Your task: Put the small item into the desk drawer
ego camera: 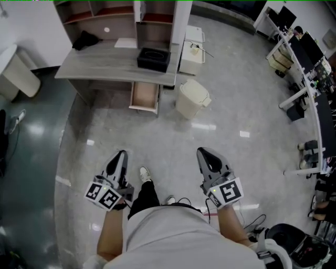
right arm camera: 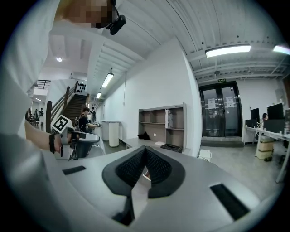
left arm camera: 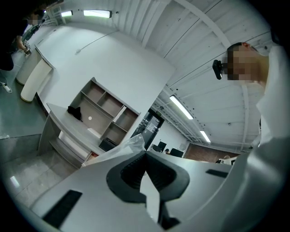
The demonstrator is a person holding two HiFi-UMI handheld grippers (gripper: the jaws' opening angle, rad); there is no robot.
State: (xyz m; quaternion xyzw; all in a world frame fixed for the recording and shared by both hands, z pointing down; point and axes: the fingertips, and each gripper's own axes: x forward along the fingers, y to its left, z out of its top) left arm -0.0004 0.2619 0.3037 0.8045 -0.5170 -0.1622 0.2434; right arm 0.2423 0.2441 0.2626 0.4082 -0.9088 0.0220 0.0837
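Left fingers (left arm camera: pixel 132 171), seemingly bag (left arm camera: pixel 130 143); open drawer (ego camera: pixel 144 97)

A glossy grey floor (ego camera: pixel 226 142) runs out to a grey wooden table (ego camera: pixel 100 65) at 11 o'clock. The table stands against a white wall (right arm camera: pixel 149 81) and carries an open shelf unit (ego camera: pixel 105 10) along its back, with a white bin (ego camera: pixel 191 99) just beside it at 12 o'clock and a row of white office desks (ego camera: pixel 310 79) with dark monitors at 2 o'clock. Long strip lights (right arm camera: pixel 228 50) shine on the ribbed white ceiling above glass double doors (right arm camera: pixel 217 115), and a staircase (right arm camera: pixel 72 106) climbs at the far end.
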